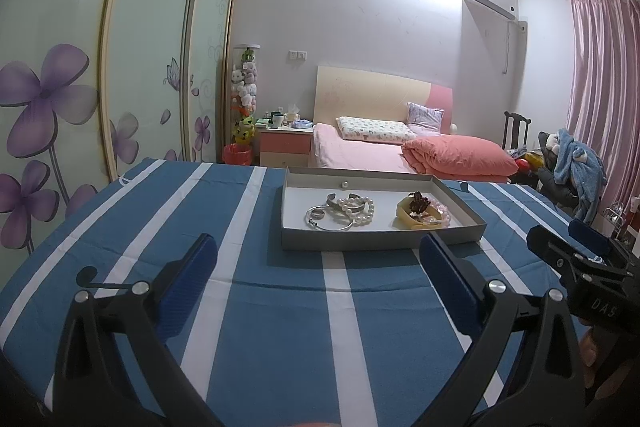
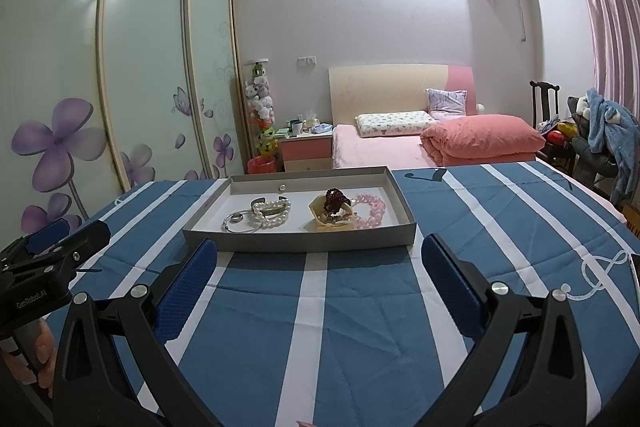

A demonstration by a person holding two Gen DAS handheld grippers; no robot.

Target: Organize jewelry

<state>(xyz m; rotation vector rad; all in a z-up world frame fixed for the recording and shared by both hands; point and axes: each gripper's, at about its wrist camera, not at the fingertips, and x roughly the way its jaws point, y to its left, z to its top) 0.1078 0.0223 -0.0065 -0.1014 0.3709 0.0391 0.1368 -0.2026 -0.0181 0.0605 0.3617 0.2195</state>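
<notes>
On the blue-and-white striped cloth of the bench [image 1: 280, 307], toward its far edge, a shallow grey tray [image 1: 380, 239] holds all the jewelry in view. From the left: a silver ring [image 1: 318, 213] inside a thin silver bangle [image 1: 340, 225], a pearl bracelet [image 1: 357, 209] lying over a metal cuff [image 1: 333, 199], one loose pearl [image 1: 344, 184] by the far wall, then a cream bangle [image 1: 408, 217] with dark red beads [image 1: 419, 202] atop it and a pink bead bracelet [image 1: 442, 214] touching it. Both the left hand-held gripper [image 1: 318, 263] and the right hand-held gripper [image 2: 319, 263] hover near the bench's near edge, jaws spread wide, carrying nothing. Everything sits in the tray, yet pieces overlap: either gathered there as the finished result, or awaiting sorting.
</notes>
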